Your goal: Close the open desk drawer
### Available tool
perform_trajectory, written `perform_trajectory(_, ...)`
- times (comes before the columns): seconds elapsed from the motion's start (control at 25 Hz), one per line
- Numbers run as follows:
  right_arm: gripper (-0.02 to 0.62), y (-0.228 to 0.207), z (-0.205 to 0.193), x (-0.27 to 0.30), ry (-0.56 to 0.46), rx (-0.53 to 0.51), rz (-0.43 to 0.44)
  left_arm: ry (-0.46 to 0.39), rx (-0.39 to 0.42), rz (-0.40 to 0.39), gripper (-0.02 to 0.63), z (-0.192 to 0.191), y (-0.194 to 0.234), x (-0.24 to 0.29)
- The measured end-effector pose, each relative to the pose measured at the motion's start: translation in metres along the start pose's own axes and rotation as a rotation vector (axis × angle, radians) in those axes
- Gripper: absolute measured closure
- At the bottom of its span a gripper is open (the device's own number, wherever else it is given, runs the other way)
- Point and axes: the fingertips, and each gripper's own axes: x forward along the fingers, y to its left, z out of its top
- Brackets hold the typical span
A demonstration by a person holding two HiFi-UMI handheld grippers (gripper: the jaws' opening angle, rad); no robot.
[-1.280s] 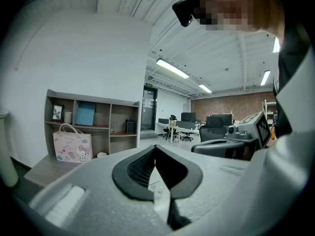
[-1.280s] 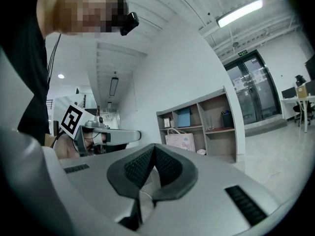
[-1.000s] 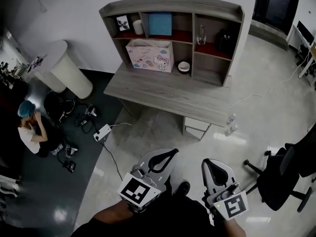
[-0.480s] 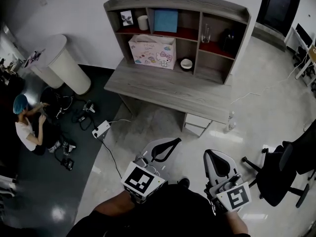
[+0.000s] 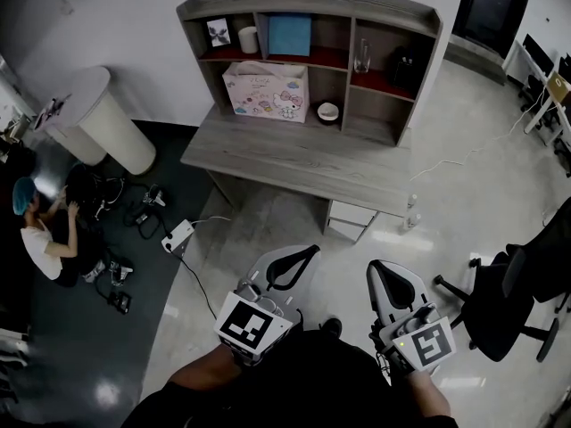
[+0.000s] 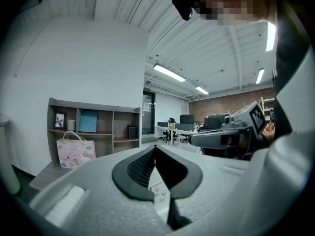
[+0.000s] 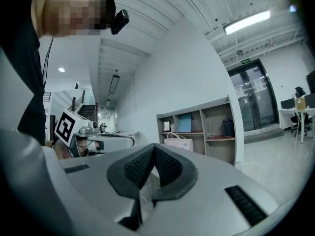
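Observation:
The grey wooden desk (image 5: 294, 163) with its shelf hutch stands against the far wall. Under its right end sits a white drawer unit (image 5: 350, 220), whose front juts out a little past the desk's edge. My left gripper (image 5: 310, 251) and right gripper (image 5: 376, 268) are held low in the head view, well short of the desk, pointing toward it. In the left gripper view the left gripper (image 6: 155, 147) has its dark pads meeting at the tip with nothing between them. The right gripper (image 7: 154, 146) is shut and empty in the same way.
A black office chair (image 5: 508, 301) stands at the right. Small bottles (image 5: 410, 214) stand on the floor beside the drawer unit. A power strip (image 5: 175, 237) and its cable lie left of my path. A person (image 5: 40, 239) sits on the floor at far left near a round white table (image 5: 98, 119).
Both grippers have edged a little toward the desk and stayed shut. The person on the floor has shifted slightly.

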Motion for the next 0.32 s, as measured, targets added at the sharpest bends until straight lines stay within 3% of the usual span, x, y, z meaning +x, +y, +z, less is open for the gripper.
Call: perform_trajectory(0.32, 0.584, 0.0031, -0.0045, -0.0012, -0.001, 0.012, -0.009, 0.01, 0.001, 0.009, 0.598, -0.0081, 0.0061, -0.0051)
